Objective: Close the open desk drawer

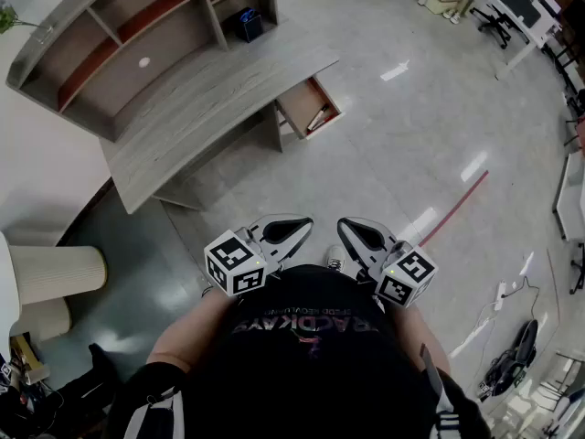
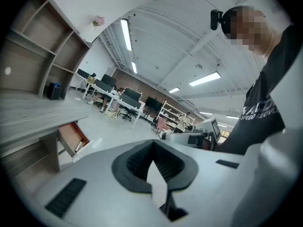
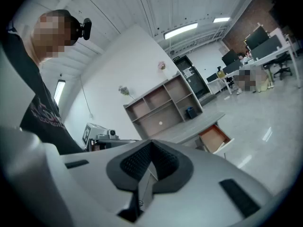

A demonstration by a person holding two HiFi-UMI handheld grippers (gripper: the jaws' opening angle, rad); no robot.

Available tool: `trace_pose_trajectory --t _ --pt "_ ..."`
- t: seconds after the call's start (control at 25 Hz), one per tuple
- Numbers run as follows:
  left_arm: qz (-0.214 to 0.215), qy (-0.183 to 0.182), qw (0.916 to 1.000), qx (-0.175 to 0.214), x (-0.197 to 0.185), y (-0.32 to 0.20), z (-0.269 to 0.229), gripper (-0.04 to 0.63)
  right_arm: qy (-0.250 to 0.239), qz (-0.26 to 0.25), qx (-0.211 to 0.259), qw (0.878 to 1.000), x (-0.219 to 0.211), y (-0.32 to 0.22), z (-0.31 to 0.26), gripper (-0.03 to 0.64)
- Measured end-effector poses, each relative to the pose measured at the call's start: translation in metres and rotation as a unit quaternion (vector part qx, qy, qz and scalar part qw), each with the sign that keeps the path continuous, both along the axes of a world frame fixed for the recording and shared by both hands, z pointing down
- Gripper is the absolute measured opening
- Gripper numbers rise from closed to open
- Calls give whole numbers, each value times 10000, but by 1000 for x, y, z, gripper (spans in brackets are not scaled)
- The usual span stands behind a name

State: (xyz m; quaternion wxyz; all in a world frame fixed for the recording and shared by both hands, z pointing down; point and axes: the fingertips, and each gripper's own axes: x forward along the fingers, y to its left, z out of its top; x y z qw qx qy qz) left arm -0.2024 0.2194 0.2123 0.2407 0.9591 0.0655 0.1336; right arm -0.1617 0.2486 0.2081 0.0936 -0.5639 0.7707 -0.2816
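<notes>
The open drawer [image 1: 311,108] juts from the right end of the desk [image 1: 201,117], above centre in the head view, with a light object lying inside. Both grippers sit low in that frame, close to the person's chest and well apart from the drawer. The left gripper [image 1: 297,229] has its jaws pressed together on nothing. The right gripper [image 1: 352,229] is likewise closed and empty. In the left gripper view the drawer lies far left of the jaws; in the right gripper view it lies to their right.
</notes>
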Motion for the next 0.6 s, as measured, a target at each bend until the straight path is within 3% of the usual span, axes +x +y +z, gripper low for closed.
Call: trace_pose_trajectory --t 0.6 --pt "-13 -21 10000 -13 1 -2 0 11 -49 -60 17 10000 1 -3 -2 11"
